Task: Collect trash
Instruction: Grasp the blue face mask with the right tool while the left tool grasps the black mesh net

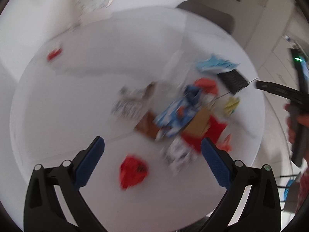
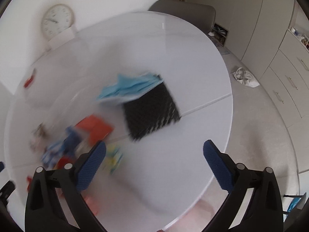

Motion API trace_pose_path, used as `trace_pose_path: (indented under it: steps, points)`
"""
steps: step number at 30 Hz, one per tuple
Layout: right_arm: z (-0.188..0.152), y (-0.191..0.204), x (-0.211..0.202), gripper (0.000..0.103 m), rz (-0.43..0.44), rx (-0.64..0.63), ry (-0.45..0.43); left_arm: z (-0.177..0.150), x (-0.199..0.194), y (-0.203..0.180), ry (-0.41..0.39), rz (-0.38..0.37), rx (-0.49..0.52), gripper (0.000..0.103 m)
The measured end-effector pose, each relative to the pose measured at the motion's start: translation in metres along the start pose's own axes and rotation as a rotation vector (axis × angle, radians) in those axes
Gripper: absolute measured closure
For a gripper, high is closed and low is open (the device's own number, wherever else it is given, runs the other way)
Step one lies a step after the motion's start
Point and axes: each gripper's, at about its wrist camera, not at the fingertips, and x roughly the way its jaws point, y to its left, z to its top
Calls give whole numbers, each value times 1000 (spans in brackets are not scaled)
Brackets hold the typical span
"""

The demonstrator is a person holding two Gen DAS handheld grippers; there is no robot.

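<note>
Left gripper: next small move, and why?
Probably ease the left gripper down onto the red wrapper and close. Its jaws stand open and empty, the wrapper lies alone on the table just ahead between the fingers, clear of the pile.

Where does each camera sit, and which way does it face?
Left wrist: on the left gripper, facing down at the trash pile on the white table; own open fingers show, also the right gripper and a hand.
Right wrist: on the right gripper, facing down at a black basket; own open fingers show.
Shared: table, pile, basket, clock.
</note>
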Motion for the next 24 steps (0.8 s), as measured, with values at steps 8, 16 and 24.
trace_pose_path:
  steps: [8,16,24]
  points:
    - [54,-23,56,35,156,211,81,69,34,-43,-46,-81,198,7]
    - [67,-33,99,98,253,477,142,98,53,-61,-42,-142,237,7]
    - [94,-44,57,101,320,486,-40,108,67,-83,-34,-170,274,7]
